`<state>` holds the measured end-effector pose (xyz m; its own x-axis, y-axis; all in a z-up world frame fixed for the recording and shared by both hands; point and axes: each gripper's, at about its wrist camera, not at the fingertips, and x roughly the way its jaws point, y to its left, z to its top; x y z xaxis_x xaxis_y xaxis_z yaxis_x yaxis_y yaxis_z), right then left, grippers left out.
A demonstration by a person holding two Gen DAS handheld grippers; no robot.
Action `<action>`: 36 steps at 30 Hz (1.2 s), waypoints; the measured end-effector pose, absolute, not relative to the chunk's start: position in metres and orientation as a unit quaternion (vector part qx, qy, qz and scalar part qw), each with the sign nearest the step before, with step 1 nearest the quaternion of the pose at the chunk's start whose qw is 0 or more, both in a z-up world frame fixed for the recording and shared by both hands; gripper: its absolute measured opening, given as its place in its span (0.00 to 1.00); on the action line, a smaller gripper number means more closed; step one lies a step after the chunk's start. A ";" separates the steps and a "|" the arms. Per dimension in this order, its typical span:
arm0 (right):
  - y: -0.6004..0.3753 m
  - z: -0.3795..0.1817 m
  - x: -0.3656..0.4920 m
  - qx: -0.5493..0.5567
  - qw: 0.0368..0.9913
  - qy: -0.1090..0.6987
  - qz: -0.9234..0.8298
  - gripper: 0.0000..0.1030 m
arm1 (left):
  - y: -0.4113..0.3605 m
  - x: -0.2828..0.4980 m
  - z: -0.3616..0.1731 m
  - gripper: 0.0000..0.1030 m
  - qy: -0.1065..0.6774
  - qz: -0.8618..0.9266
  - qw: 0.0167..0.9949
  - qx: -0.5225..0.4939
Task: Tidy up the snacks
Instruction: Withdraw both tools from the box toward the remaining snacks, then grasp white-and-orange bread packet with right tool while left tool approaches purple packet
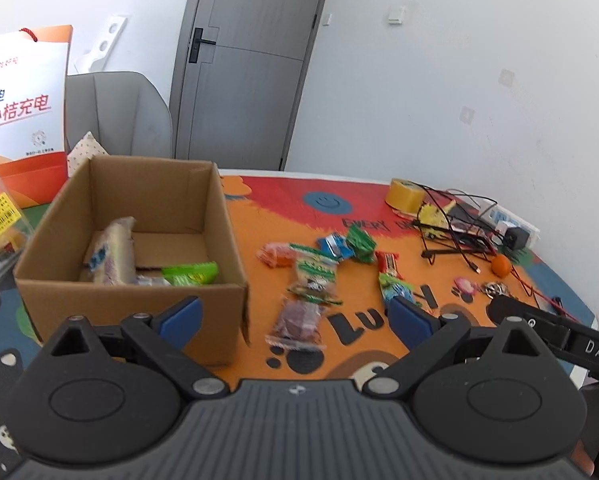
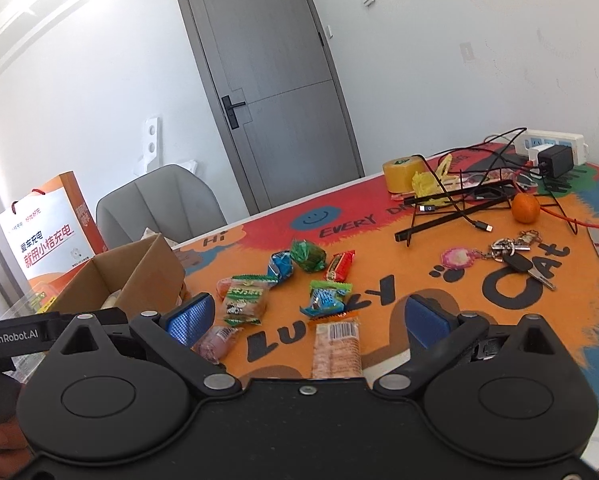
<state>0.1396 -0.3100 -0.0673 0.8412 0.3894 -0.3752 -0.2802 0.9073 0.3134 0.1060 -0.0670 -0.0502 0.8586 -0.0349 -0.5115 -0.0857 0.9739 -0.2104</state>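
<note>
A: Bench [image 1: 267,220] under a bright orange mat, grey door [image 1: 243,60] behind. Where are the snacks [image 1: 311,276]?

B: Loose at mid-mat, about 3 o'clock from the box [image 1: 139,220]; a few packets lie inside it.

A: Left tongs [image 1: 295,316]?

B: Spread wide, holding nothing, above the box's near corner.

A: Right tongs [image 2: 307,320]?

B: Wide apart too, empty, over a barcoded packet [image 2: 336,350] at 6 o'clock of the pile.

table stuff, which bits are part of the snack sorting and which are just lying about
Part of the job:
cardboard box, some snacks already inside
loose snack packets on the mat
barcode cracker pack nearest the right claw

Just lying about:
tape roll
orange
keys
cables and power strip
paper bag
</note>
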 end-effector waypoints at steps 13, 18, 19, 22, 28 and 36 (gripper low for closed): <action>-0.324 -0.091 0.144 0.115 0.945 0.248 0.181 0.91 | -0.086 0.109 -0.073 0.73 0.282 0.000 0.951 -0.129; -0.324 -0.101 0.149 0.116 0.939 0.266 0.185 0.80 | -0.092 0.117 -0.082 0.65 0.291 -0.002 0.949 -0.124; -0.323 -0.103 0.151 0.117 0.938 0.269 0.185 0.79 | -0.093 0.119 -0.083 0.65 0.292 -0.001 0.949 -0.122; -0.320 -0.109 0.156 0.116 0.934 0.281 0.188 0.73 | -0.095 0.125 -0.087 0.63 0.296 -0.002 0.947 -0.121; -0.313 -0.118 0.166 0.110 0.929 0.296 0.194 0.64 | -0.099 0.141 -0.092 0.63 0.291 0.014 0.950 -0.116; -0.305 -0.124 0.181 0.108 0.923 0.310 0.198 0.54 | -0.103 0.161 -0.097 0.61 0.291 0.027 0.950 -0.113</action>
